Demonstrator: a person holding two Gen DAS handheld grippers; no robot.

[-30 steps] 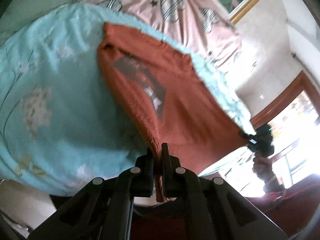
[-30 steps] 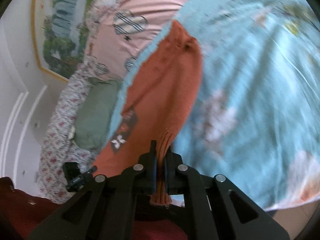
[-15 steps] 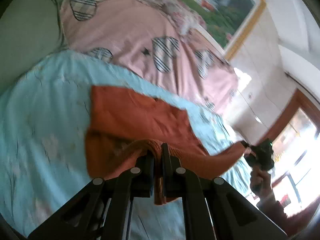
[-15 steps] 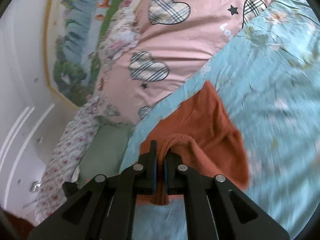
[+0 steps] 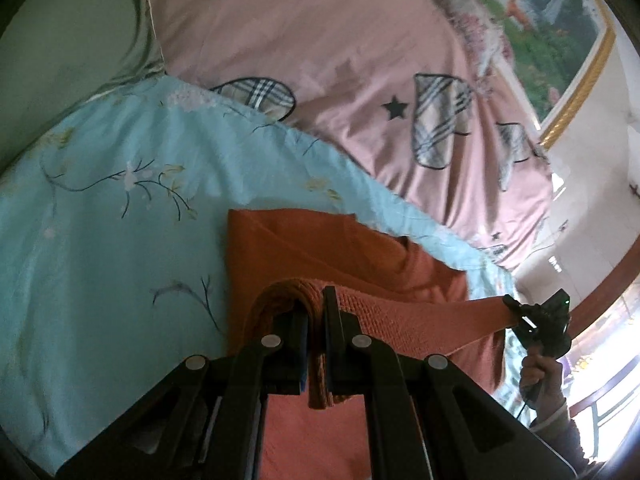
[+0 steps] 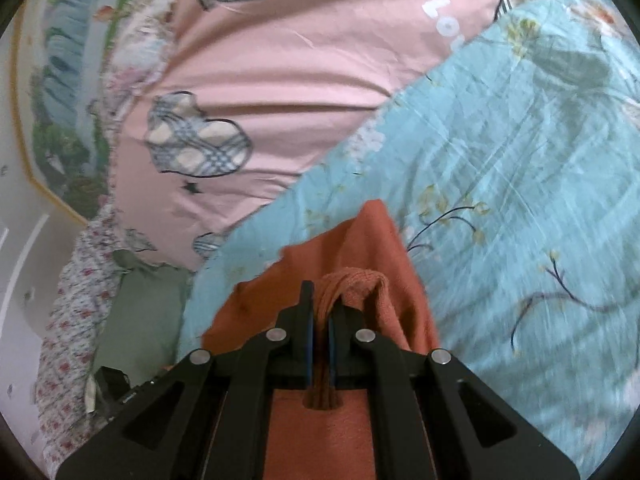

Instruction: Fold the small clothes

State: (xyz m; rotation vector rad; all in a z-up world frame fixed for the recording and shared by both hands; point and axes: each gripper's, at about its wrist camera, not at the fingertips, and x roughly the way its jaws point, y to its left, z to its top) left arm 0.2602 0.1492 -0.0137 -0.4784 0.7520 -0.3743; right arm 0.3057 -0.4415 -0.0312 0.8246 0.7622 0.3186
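A rust-orange knit garment lies on a light blue flowered sheet, its near edge lifted and carried over its far part. My left gripper is shut on one bunched corner of that edge. My right gripper is shut on the other corner. In the left wrist view the edge stretches taut across to the right gripper, held by a hand at the right. The garment's far half lies flat on the sheet.
A pink quilt with plaid hearts lies beyond the blue sheet. A green pillow sits at the left in the right wrist view. A framed landscape picture hangs on the wall behind the bed.
Both grippers have carried the garment's held edge forward over the far part, doubling it over. The dark printed patch seen a second ago is now hidden.
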